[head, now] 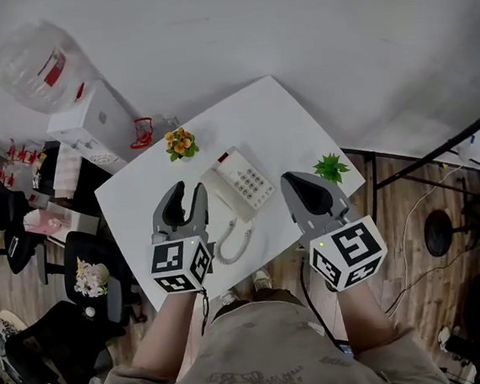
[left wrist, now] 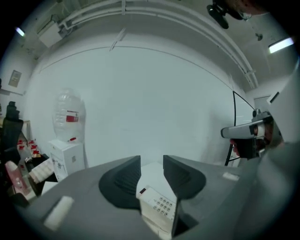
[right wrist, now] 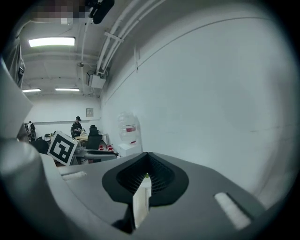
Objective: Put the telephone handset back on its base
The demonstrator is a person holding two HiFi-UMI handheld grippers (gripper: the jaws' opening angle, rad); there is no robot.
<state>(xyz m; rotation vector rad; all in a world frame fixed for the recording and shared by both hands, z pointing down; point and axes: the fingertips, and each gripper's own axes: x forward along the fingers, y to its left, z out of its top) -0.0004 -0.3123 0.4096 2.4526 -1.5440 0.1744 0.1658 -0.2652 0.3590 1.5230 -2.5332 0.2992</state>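
The white telephone base (head: 248, 179) with its keypad sits mid-table in the head view. The handset (head: 220, 190) lies along the base's left side and looks seated on it. A coiled cord (head: 236, 243) loops toward the near edge. My left gripper (head: 185, 202) hovers just left of the phone, open and holding nothing. In the left gripper view the keypad (left wrist: 161, 205) shows through the gap of the left gripper (left wrist: 151, 169). My right gripper (head: 308, 190) hangs right of the phone, shut and empty. The right gripper view shows the right gripper (right wrist: 147, 176) with only a thin slit.
A pot of orange flowers (head: 181, 142) stands behind the phone and a small green plant (head: 330, 167) at the right corner of the white table (head: 275, 116). A water dispenser (head: 89, 119) with its bottle (head: 38, 67) and office chairs (head: 92, 273) are at the left.
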